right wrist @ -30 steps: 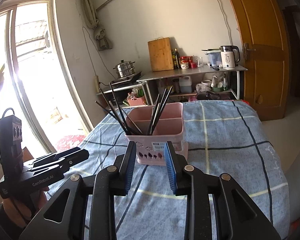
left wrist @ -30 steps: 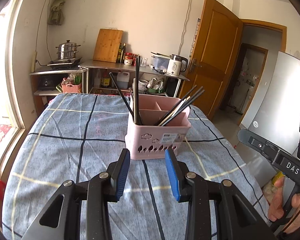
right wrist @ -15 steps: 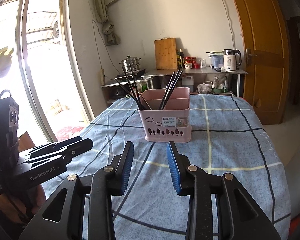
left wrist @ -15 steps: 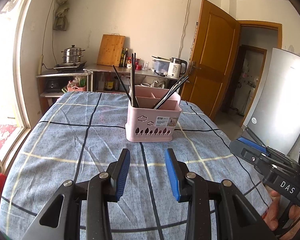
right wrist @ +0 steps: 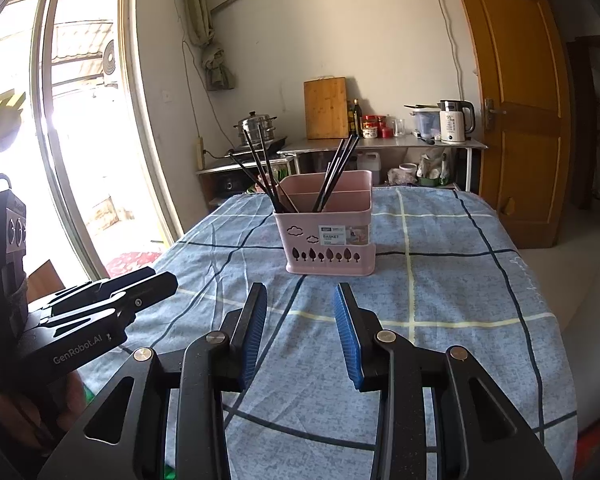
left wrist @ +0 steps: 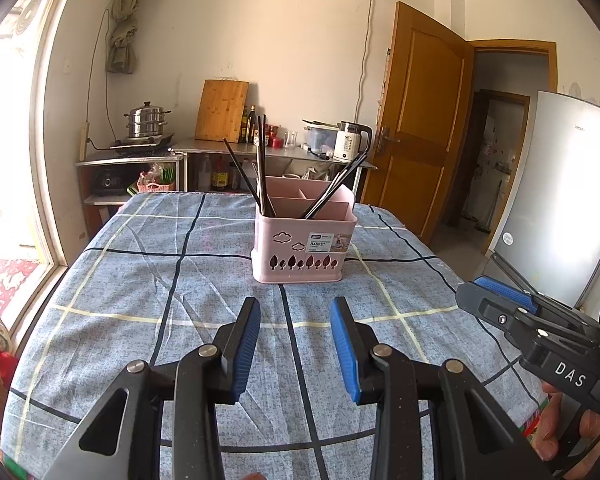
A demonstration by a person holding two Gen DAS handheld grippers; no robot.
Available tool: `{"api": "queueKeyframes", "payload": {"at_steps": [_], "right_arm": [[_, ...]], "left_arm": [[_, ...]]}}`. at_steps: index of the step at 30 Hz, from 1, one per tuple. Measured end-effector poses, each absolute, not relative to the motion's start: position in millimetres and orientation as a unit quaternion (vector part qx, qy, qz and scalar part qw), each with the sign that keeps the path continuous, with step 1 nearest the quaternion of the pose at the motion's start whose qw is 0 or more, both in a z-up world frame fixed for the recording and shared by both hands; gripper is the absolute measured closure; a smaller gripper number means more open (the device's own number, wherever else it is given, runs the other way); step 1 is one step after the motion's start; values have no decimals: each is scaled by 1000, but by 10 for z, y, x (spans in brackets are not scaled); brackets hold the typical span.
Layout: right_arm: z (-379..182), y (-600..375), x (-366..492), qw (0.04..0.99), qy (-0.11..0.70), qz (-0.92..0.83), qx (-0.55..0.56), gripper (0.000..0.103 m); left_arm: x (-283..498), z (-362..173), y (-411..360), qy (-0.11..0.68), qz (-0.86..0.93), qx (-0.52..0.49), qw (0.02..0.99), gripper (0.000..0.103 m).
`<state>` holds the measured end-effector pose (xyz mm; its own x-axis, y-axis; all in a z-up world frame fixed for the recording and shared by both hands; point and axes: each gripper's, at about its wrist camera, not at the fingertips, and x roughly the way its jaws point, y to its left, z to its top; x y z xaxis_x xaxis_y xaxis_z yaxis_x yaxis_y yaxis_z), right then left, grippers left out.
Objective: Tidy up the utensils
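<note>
Left wrist view: left gripper [left wrist: 295, 312] hovers over the checked cloth [left wrist: 140, 280] on the worktop, fingers [left wrist: 244, 344] partly apart, empty. Ahead stands the pink basket [left wrist: 304, 244], black chopsticks [left wrist: 260, 168] upright inside. Right wrist view: right gripper [right wrist: 300, 298], fingers having just widened, holds nothing.

"BASKET" on caddy label [left wrist: 325, 241] ("DAS" on gripper [left wrist: 496, 296])

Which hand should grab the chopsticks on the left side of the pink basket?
Left, probably: the left gripper is open, empty, and sits on the same side as those chopsticks in the basket.
</note>
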<state>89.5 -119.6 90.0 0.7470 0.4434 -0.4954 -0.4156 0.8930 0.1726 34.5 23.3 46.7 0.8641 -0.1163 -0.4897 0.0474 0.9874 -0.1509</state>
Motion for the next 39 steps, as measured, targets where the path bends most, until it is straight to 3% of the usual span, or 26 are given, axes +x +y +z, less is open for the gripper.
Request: {"api": "queueKeyframes", "payload": {"at_steps": [39], "right_arm": [[835, -1231, 774, 944, 257, 205, 10, 67]], "left_arm": [[288, 295, 18, 239, -40, -34, 970, 67]]}}
